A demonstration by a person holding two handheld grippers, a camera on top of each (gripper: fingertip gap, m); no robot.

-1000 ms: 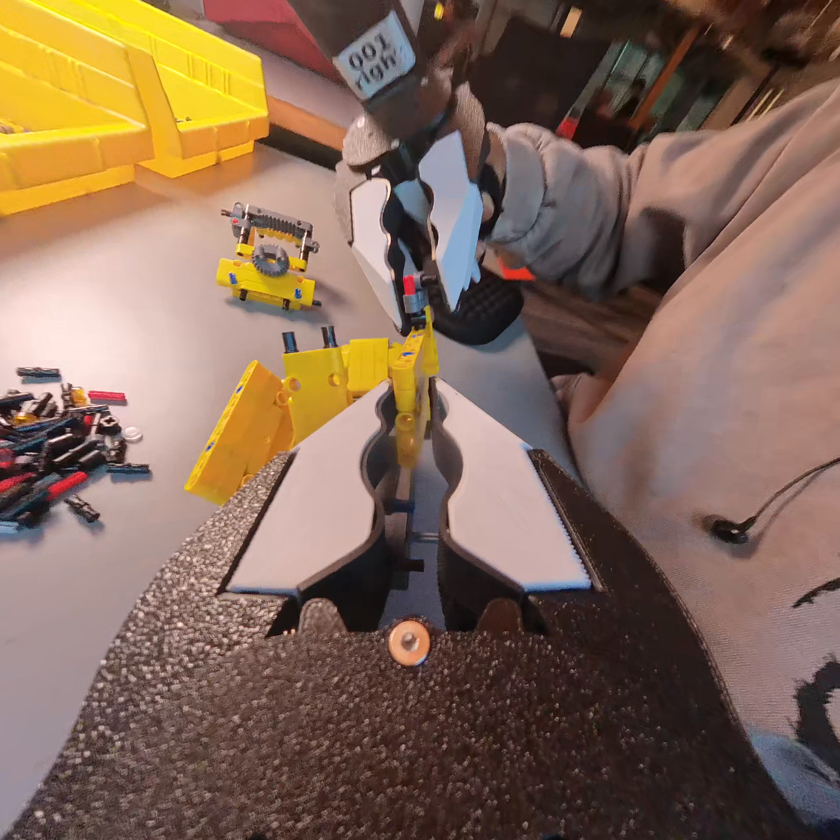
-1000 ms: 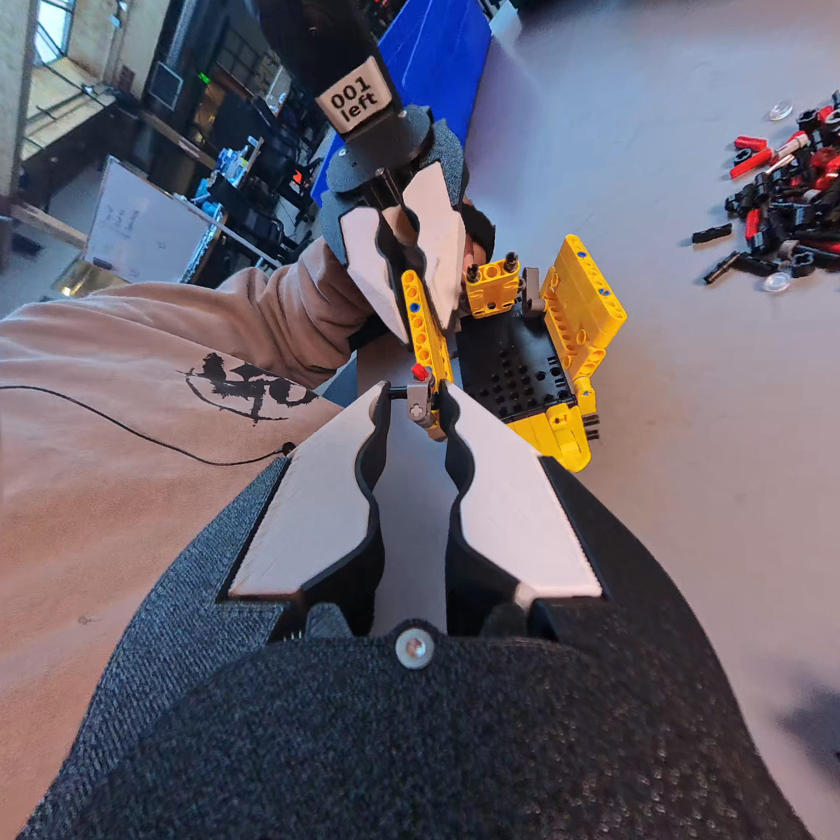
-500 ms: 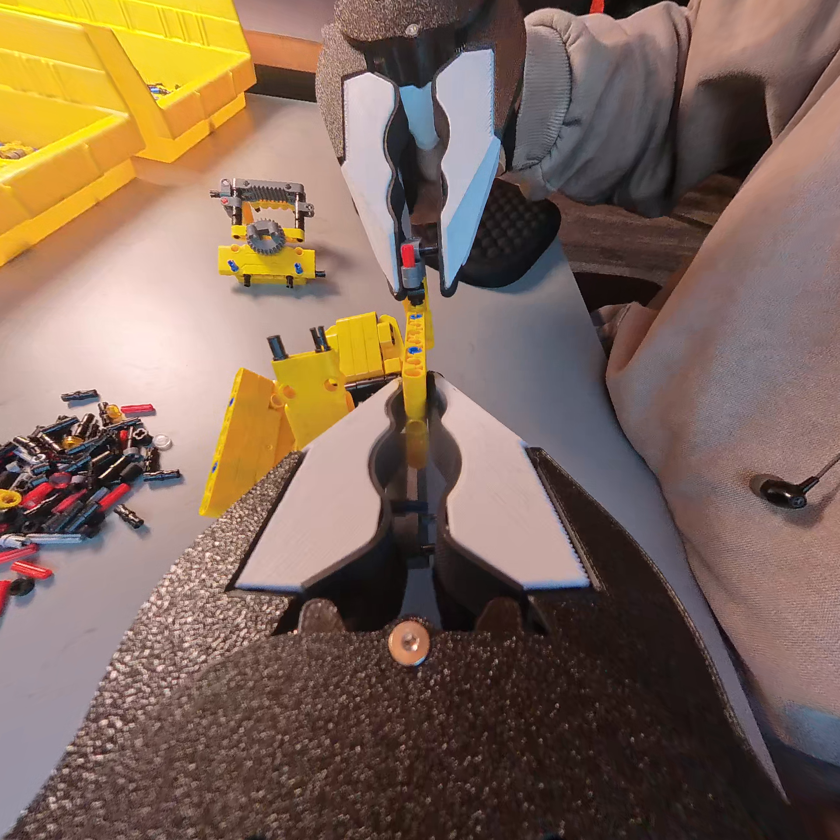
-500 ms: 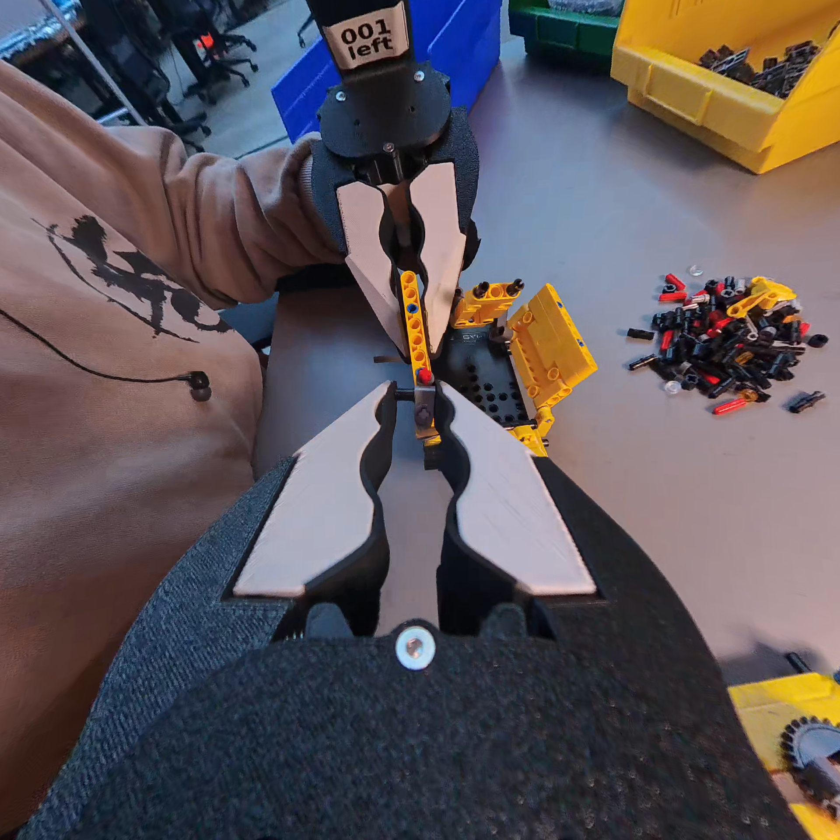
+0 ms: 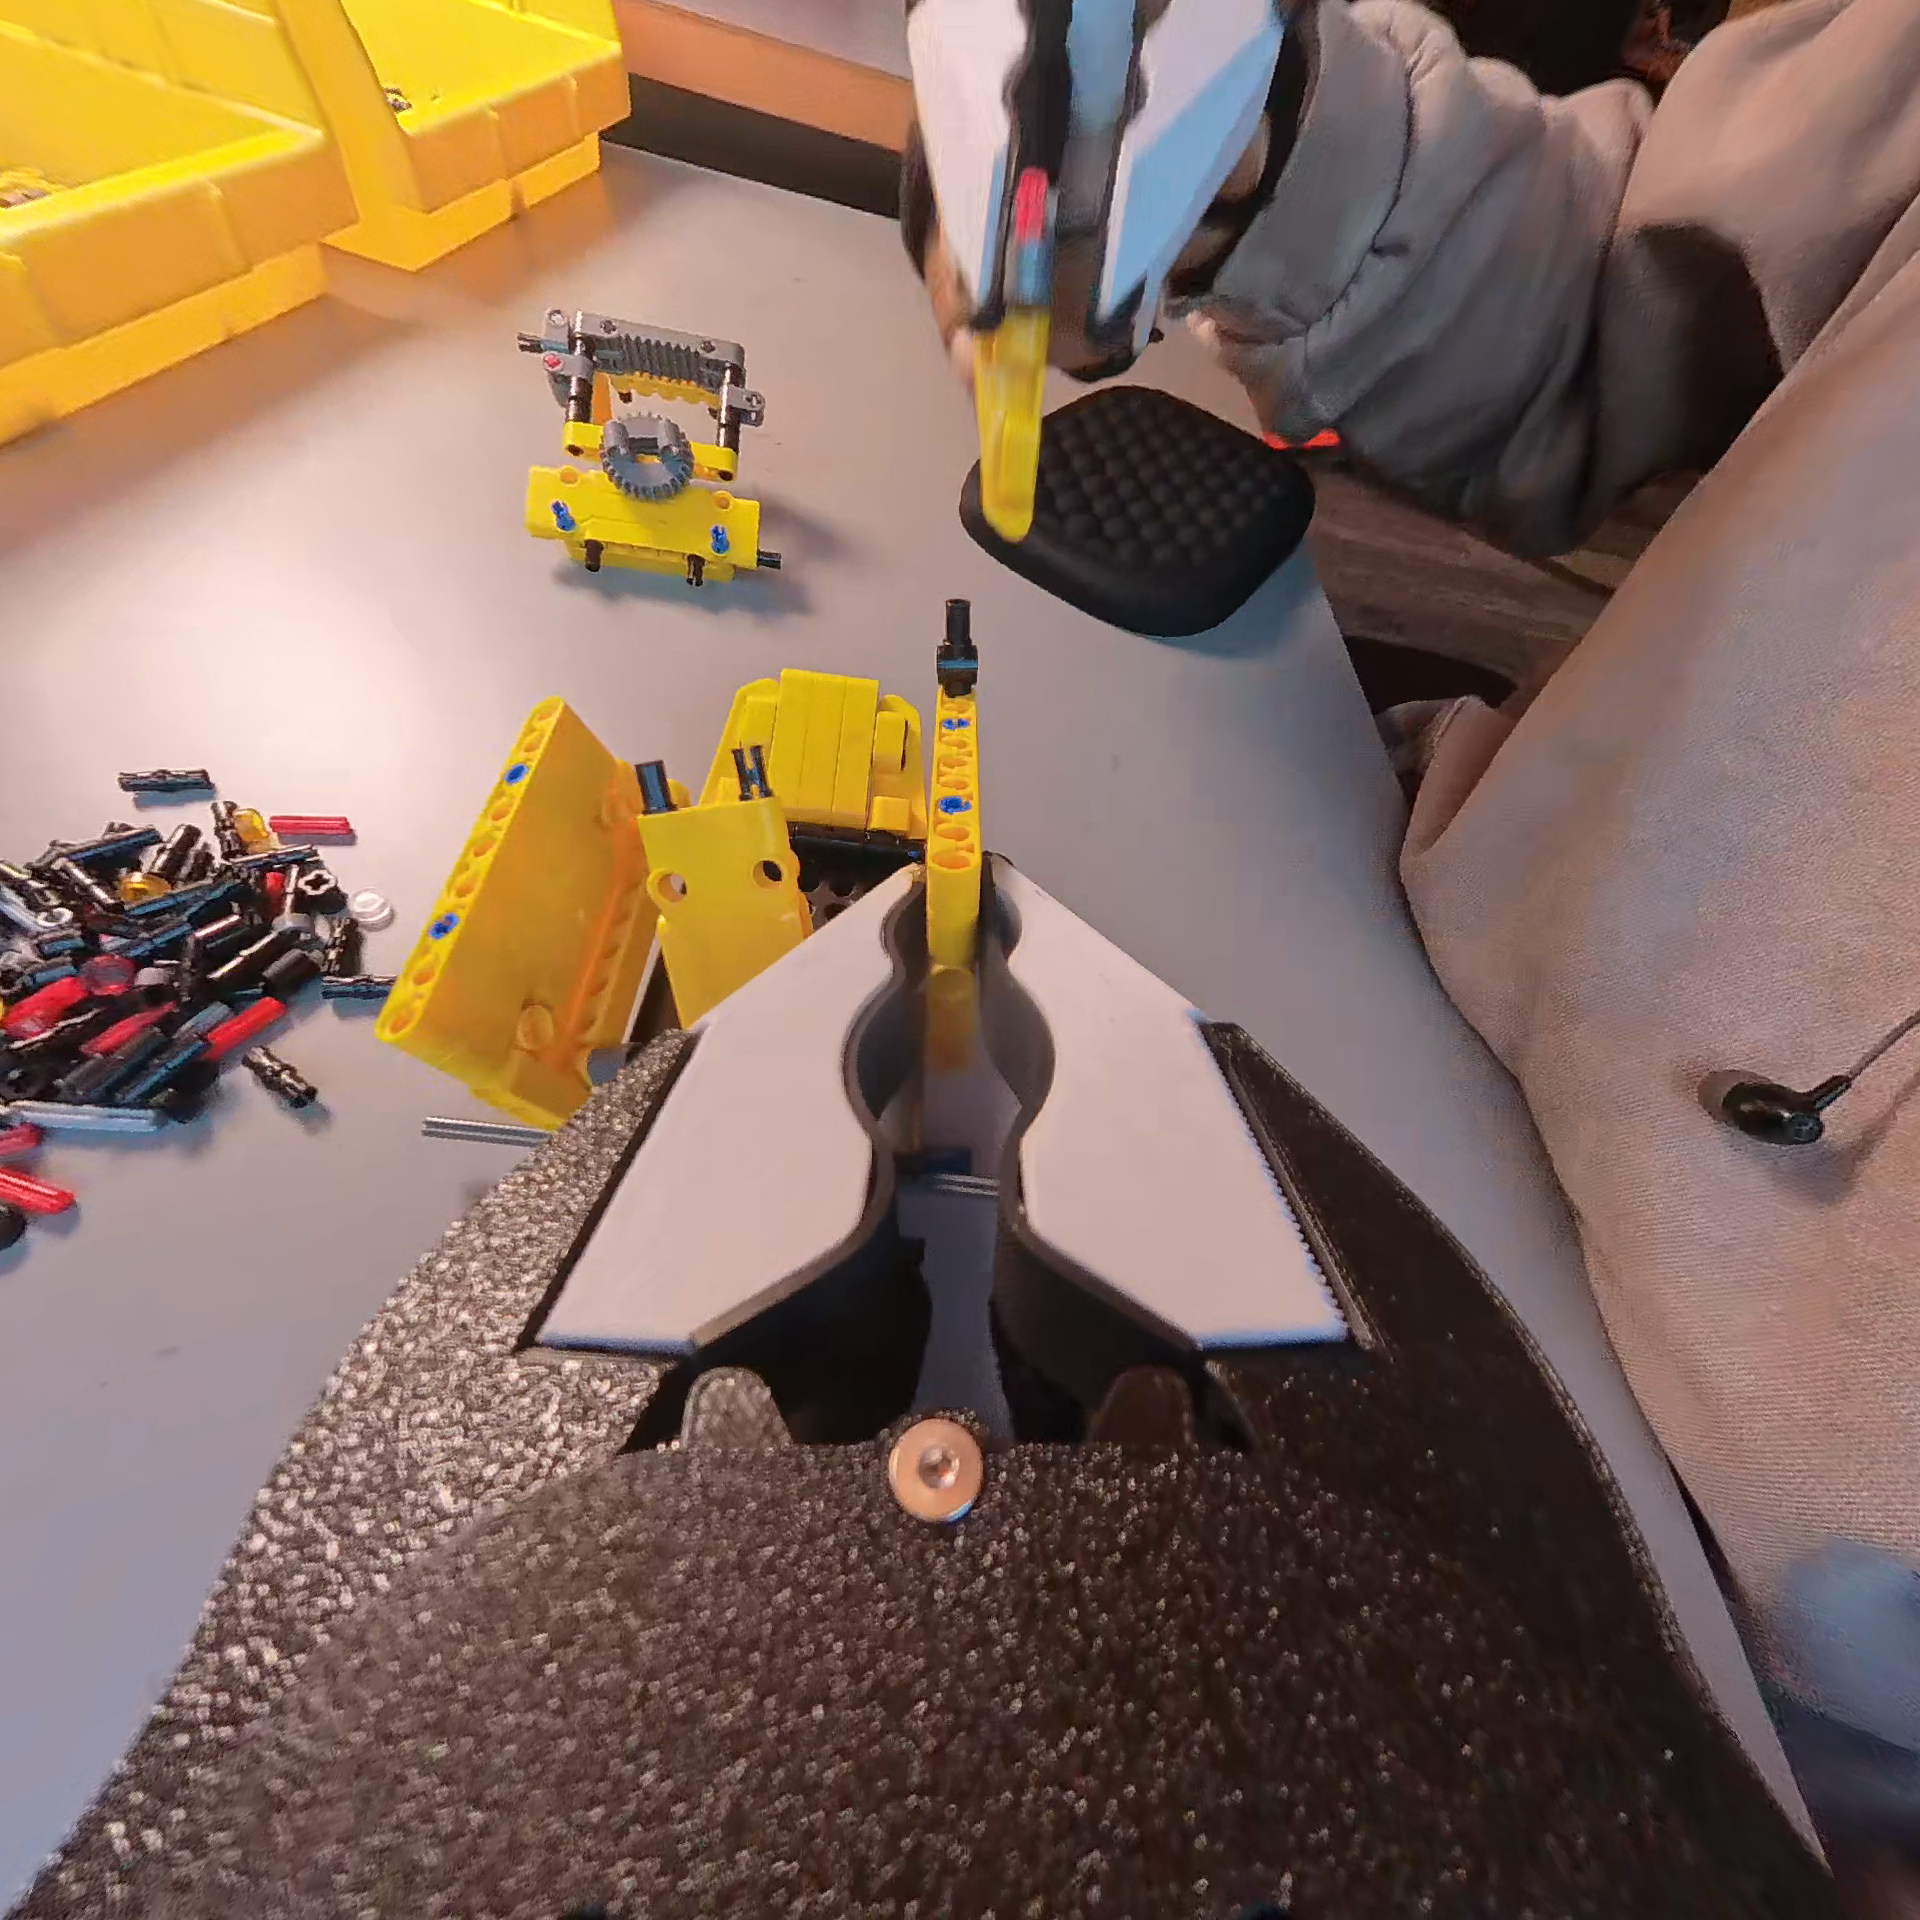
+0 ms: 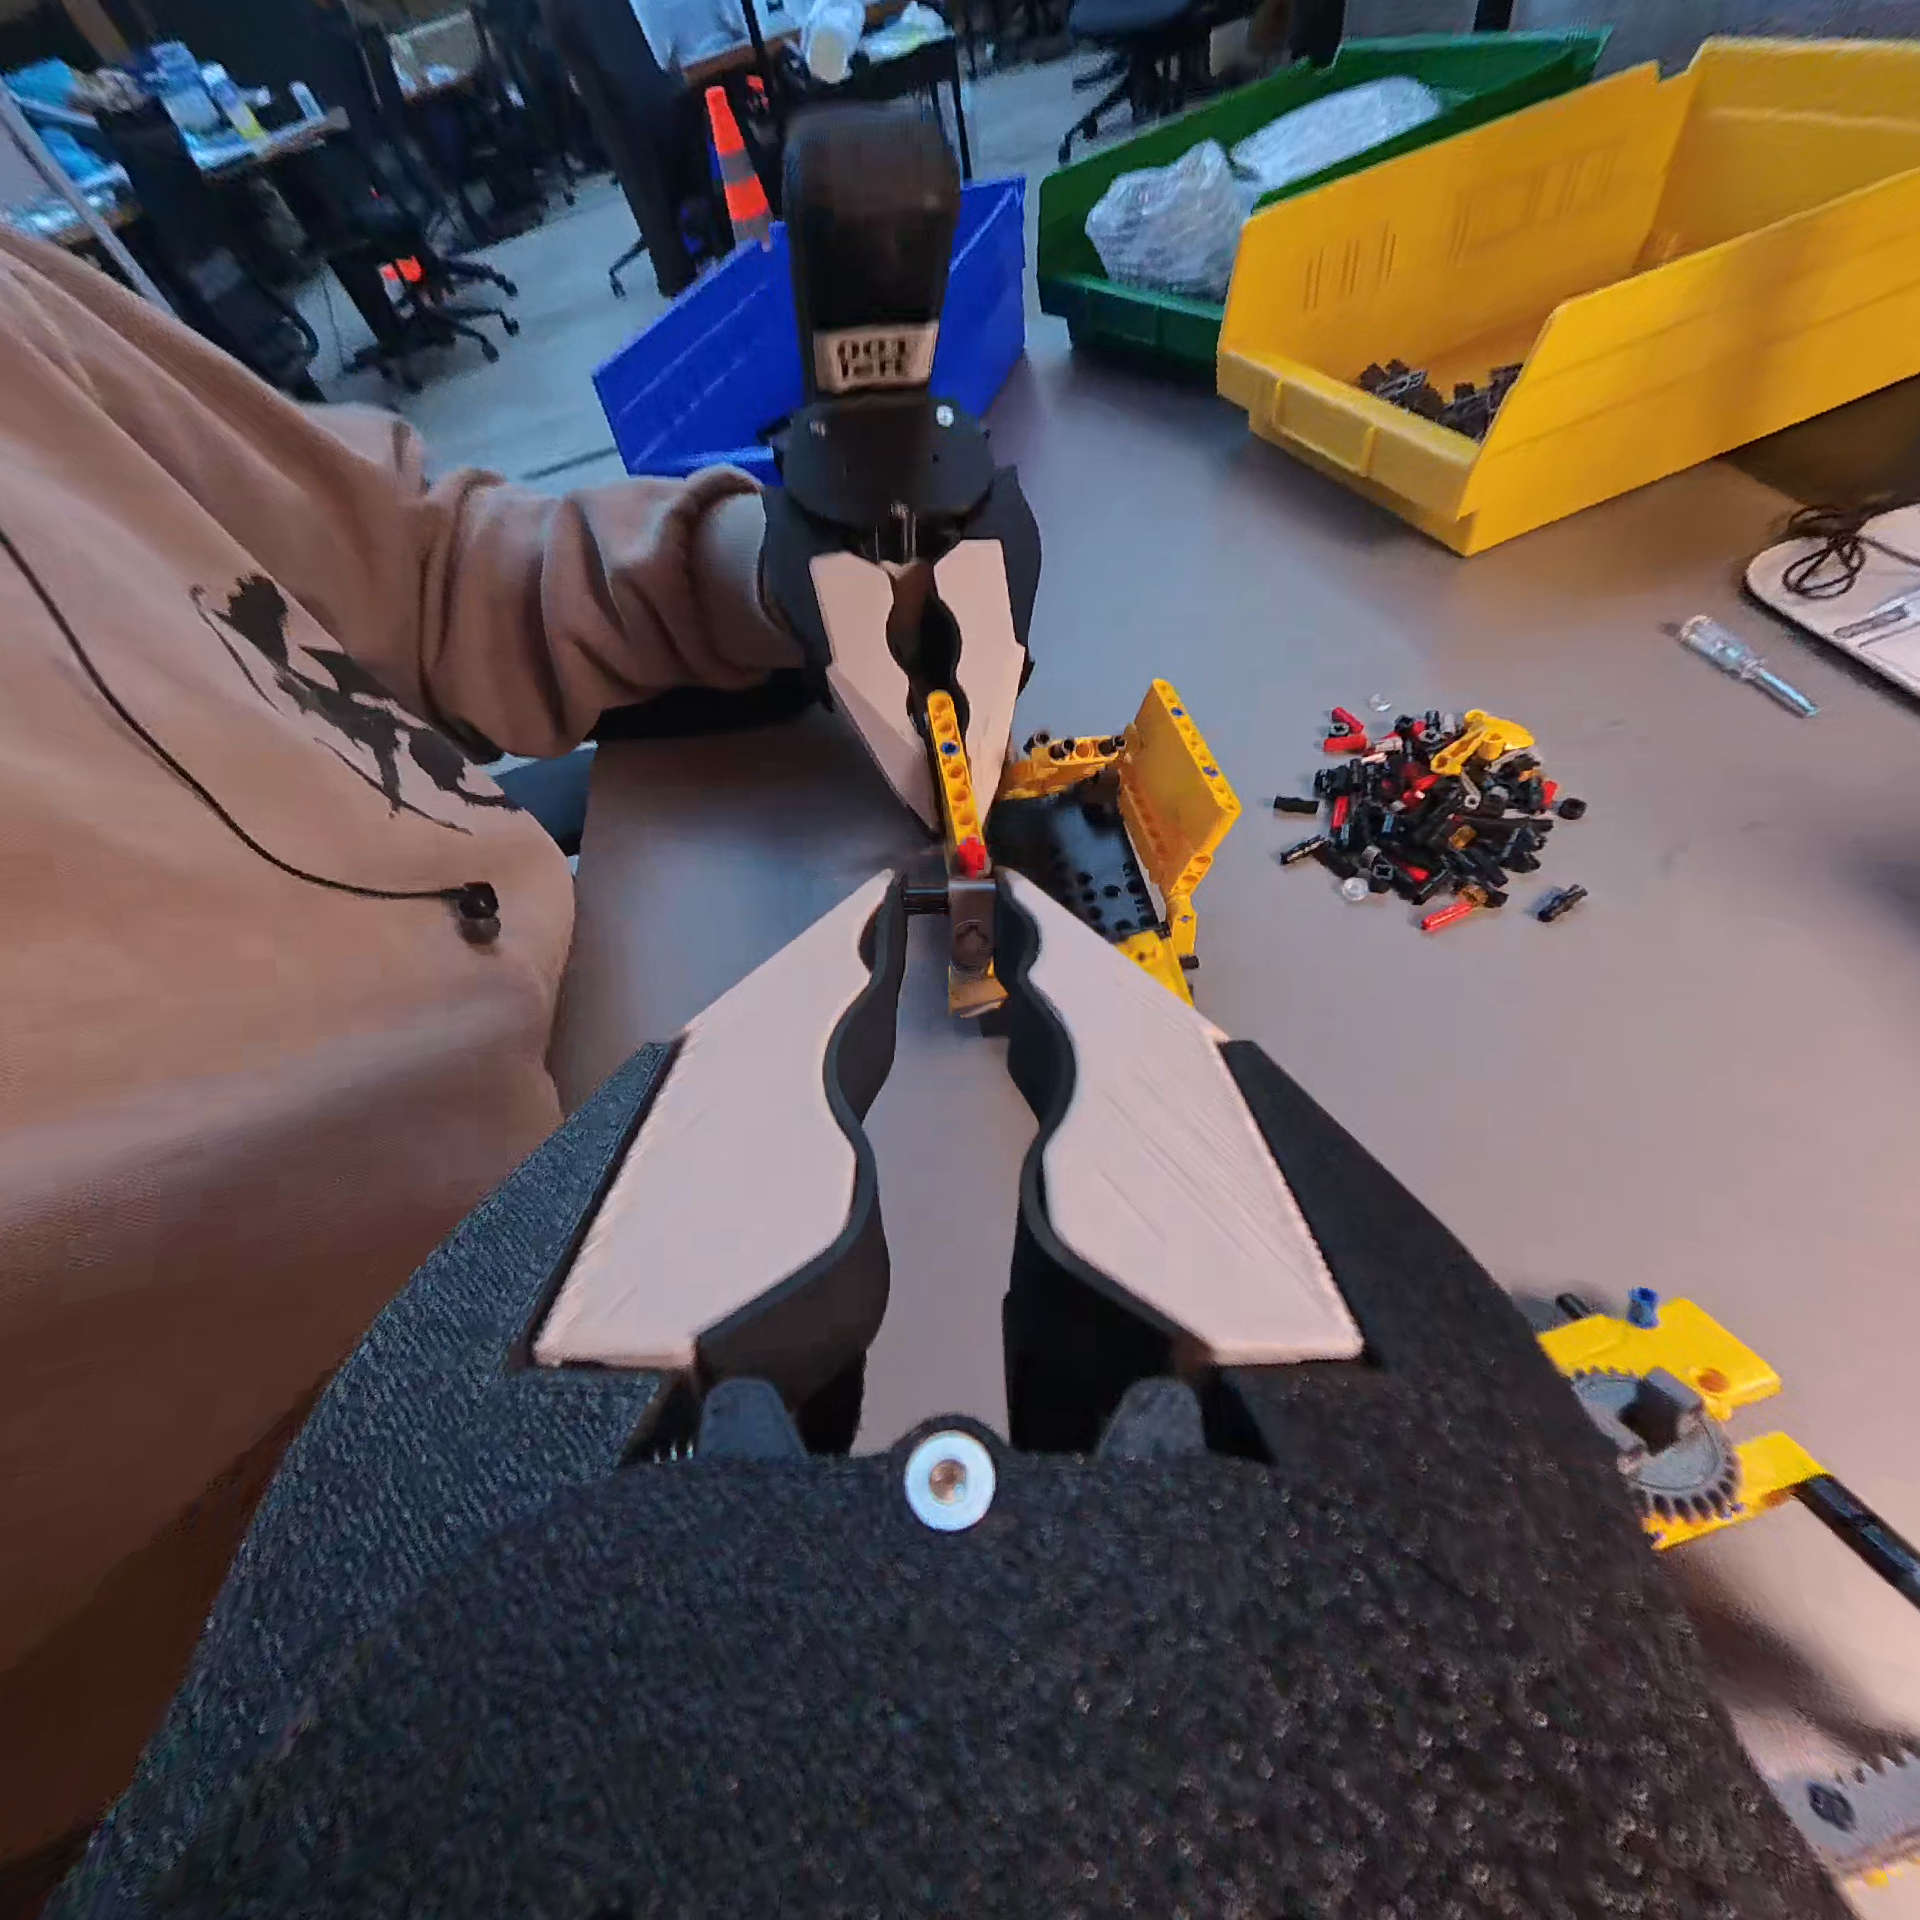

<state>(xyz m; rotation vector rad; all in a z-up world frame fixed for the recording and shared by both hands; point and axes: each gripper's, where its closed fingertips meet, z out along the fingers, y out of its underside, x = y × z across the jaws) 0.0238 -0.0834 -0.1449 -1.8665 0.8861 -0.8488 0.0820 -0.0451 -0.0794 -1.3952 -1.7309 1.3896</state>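
Observation:
My left gripper [image 5: 954,883] is shut on a long yellow holed beam [image 5: 954,790] with a black pin [image 5: 956,649] on its far end. It holds the beam next to a yellow and black brick model [image 5: 727,873] on the grey table. My right gripper [image 6: 951,894] is shut on a small grey connector [image 6: 971,935] with a red pin and a short yellow piece. In the left wrist view, my right gripper [image 5: 1049,312] is blurred, above and clear of the beam. The left gripper [image 6: 956,800] and its beam [image 6: 948,748] also show in the right wrist view.
A loose pile of black and red parts [image 5: 156,935] lies left of the model, and a gear assembly [image 5: 649,457] beyond it. Yellow bins [image 5: 260,156] stand at the back and a black pad [image 5: 1143,509] at the table edge. Blue [image 6: 727,353] and green [image 6: 1164,281] bins stand farther off. The person's sweatshirt is close. Across from one pair of fingers to the other is roughly 10 cm. The gear assembly [image 5: 649,457] lies around 15 cm away from my right fingertips.
My right gripper has pulled up and away from the beam, taking the grey connector and short yellow piece with it. The beam's black pin is now bare. The left gripper keeps its hold.

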